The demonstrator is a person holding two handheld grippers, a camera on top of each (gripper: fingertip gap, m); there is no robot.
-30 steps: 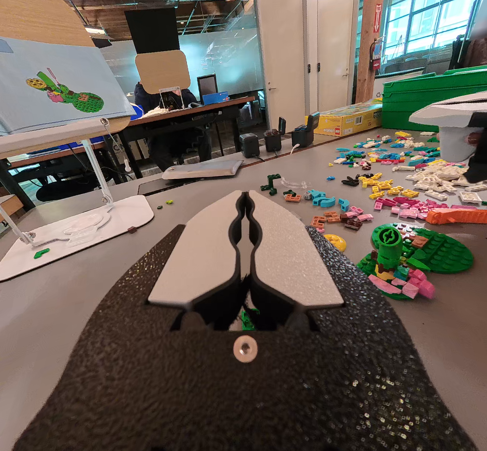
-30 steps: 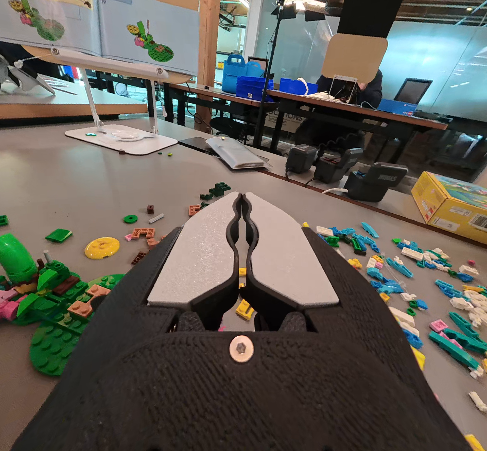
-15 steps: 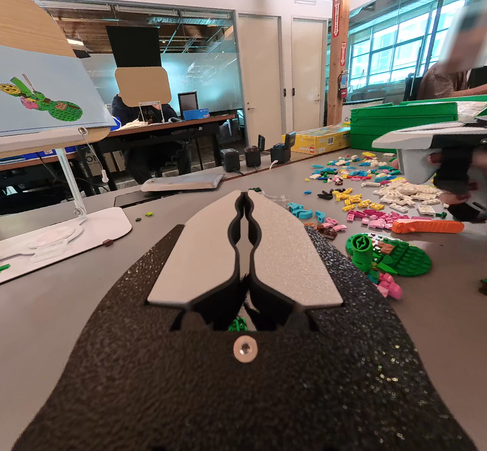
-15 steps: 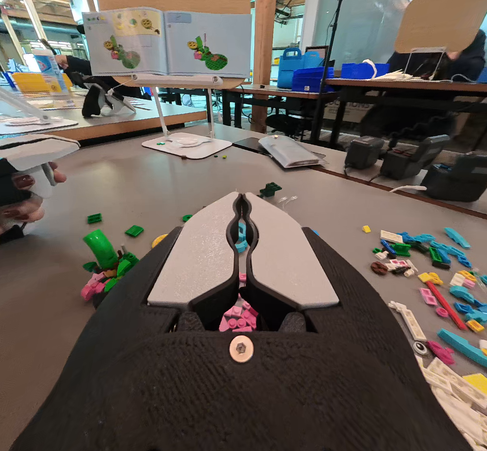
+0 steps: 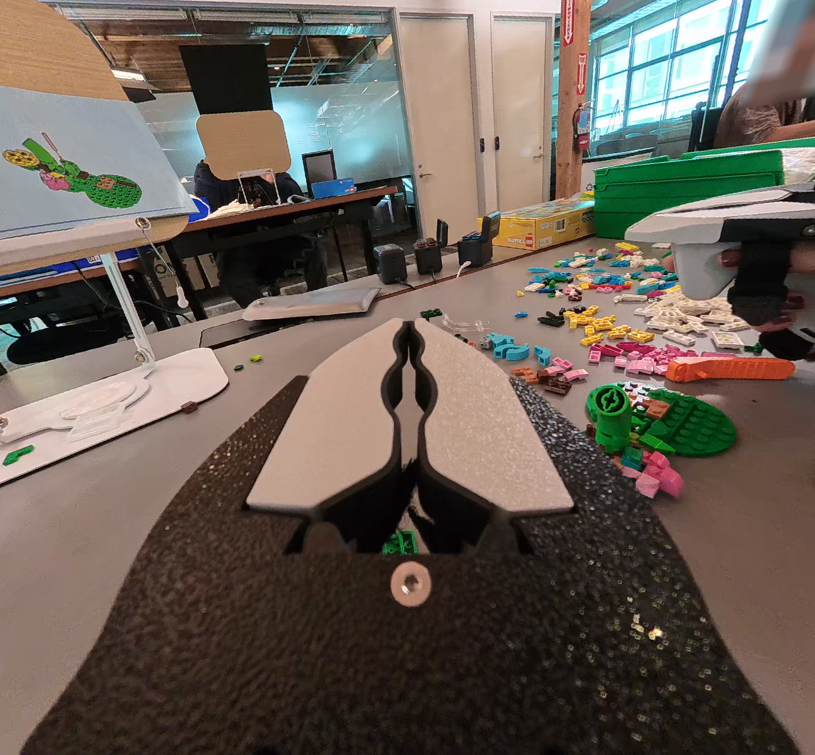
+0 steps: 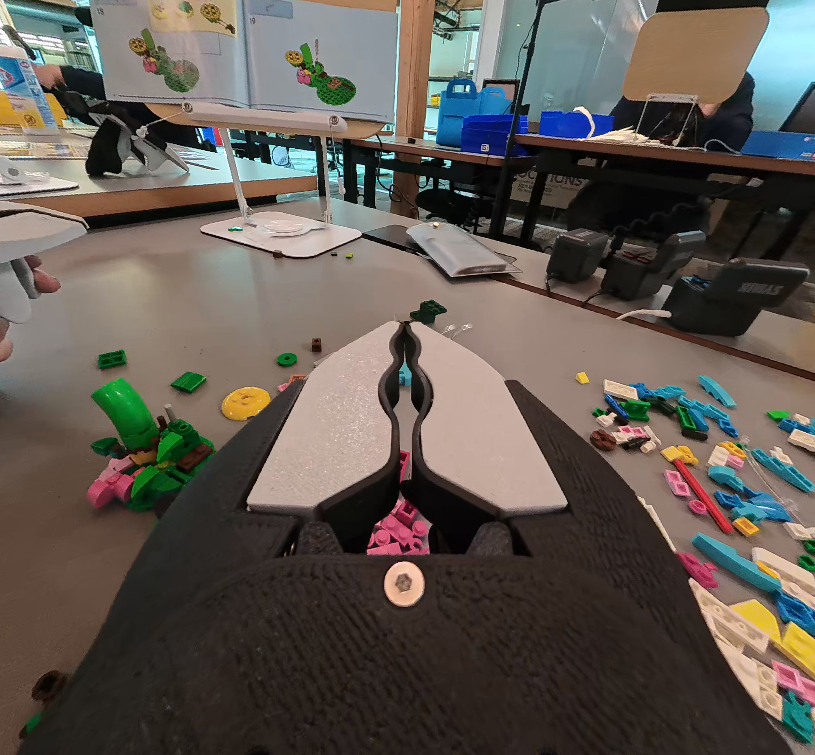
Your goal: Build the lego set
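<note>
The partly built model, a green round plate (image 5: 697,425) with a green cylinder (image 5: 611,411) and pink bricks (image 5: 657,475), sits on the grey table to the right of my left gripper (image 5: 410,328). That gripper is shut and empty, above a small green brick (image 5: 399,542). My right gripper (image 6: 405,328) is shut and empty, above a heap of pink bricks (image 6: 399,531). The model (image 6: 141,447) is to its left. The right gripper also shows in the left wrist view (image 5: 705,222). The left gripper also shows in the right wrist view (image 6: 31,231).
An instruction booklet (image 6: 247,50) stands open on a white stand (image 6: 282,231) at the back. Loose bricks (image 6: 727,469) lie sorted by colour on the right. An orange brick separator (image 5: 727,368) lies behind the model. A yellow round piece (image 6: 245,403) and green bits lie near it. My right fingertips sit around 20 centimetres from my left ones. My right tips are roughly 15 centimetres from the green round plate (image 5: 697,425).
Both grippers stayed shut. The left one drew back from the model. The right one turned left, from over yellow bricks to over the pink heap.
</note>
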